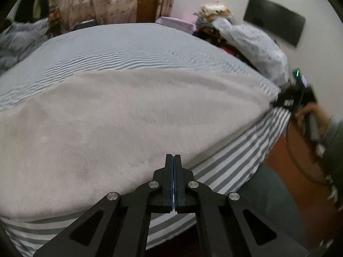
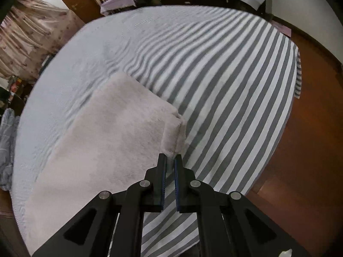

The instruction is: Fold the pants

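Pale pinkish fleece pants (image 1: 120,124) lie flat and long across the striped bed (image 1: 240,156). My left gripper (image 1: 173,157) is shut at the pants' near edge; no cloth shows between its fingers. My right gripper (image 2: 170,160) is shut on the corner of the pants' end (image 2: 171,137), with fleece pinched in the narrow gap between its fingers. In the left wrist view the right gripper (image 1: 285,100) shows at the pants' far right end, held by a hand. The pants also show in the right wrist view (image 2: 111,141), stretching away to the left.
The bed's grey-and-white striped sheet (image 2: 225,81) reaches the edge, with brown wooden floor (image 2: 310,141) beyond. A pile of bedding (image 1: 250,42) and a dark wall screen (image 1: 274,20) are at the back right. Curtains (image 1: 90,2) and a door (image 1: 150,0) stand behind.
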A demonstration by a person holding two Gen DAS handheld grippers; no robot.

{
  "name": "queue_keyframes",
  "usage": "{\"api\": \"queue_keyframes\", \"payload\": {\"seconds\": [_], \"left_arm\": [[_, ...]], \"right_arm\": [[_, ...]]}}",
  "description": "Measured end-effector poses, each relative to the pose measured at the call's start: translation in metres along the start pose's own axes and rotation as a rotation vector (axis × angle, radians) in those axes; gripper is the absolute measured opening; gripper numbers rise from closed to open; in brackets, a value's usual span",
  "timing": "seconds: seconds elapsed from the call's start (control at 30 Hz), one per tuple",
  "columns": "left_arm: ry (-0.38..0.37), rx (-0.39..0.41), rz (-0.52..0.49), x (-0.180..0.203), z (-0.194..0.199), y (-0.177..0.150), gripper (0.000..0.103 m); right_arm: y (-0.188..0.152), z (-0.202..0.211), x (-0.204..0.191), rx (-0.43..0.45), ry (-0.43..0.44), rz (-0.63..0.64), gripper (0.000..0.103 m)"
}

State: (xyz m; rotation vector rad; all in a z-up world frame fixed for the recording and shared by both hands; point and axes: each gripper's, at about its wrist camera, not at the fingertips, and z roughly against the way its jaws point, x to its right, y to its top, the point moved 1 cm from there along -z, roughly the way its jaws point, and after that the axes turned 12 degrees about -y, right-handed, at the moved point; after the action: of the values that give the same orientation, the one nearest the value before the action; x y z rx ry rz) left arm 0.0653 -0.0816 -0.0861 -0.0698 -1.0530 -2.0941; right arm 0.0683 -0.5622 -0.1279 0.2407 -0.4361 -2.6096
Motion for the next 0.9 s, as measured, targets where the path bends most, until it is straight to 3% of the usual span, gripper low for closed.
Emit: {"api": "queue_keyframes", "payload": {"seconds": [0.13, 0.27, 0.4, 0.5, 0.6, 0.7, 0.9], "left_arm": [[0.014, 0.024, 0.099, -0.025, 0.006, 0.005, 0.000], [0.080, 0.019, 0.173, -0.052, 0.003, 0.000, 0.000], [0.118, -0.069, 0.194, -0.065, -0.008, -0.019, 0.000], [0.107, -0.053, 0.196, -0.064, -0.006, -0.028, 0.000], [0.080, -0.047, 0.247, -0.070, -0.002, -0.023, 0.000], [0.096, -0.007, 0.241, -0.068, 0.011, -0.013, 0.000], [0.183, 0.093, 0.276, -0.089, 0.031, 0.012, 0.002]], "right_arm": [[0.000, -0.009, -0.002, -0.022, 0.007, -0.001, 0.010], [0.009, -0.005, -0.001, -0.055, 0.003, -0.004, 0.024], [0.021, 0.022, 0.005, 0.007, -0.027, -0.047, 0.029], [0.028, 0.044, -0.013, 0.050, -0.013, -0.012, 0.030], [0.029, 0.063, -0.055, 0.088, 0.021, 0.080, 0.032], [0.022, 0.076, -0.113, 0.068, 0.129, 0.194, 0.034], [-0.010, 0.079, -0.266, -0.061, 0.336, 0.505, 0.034]]}}
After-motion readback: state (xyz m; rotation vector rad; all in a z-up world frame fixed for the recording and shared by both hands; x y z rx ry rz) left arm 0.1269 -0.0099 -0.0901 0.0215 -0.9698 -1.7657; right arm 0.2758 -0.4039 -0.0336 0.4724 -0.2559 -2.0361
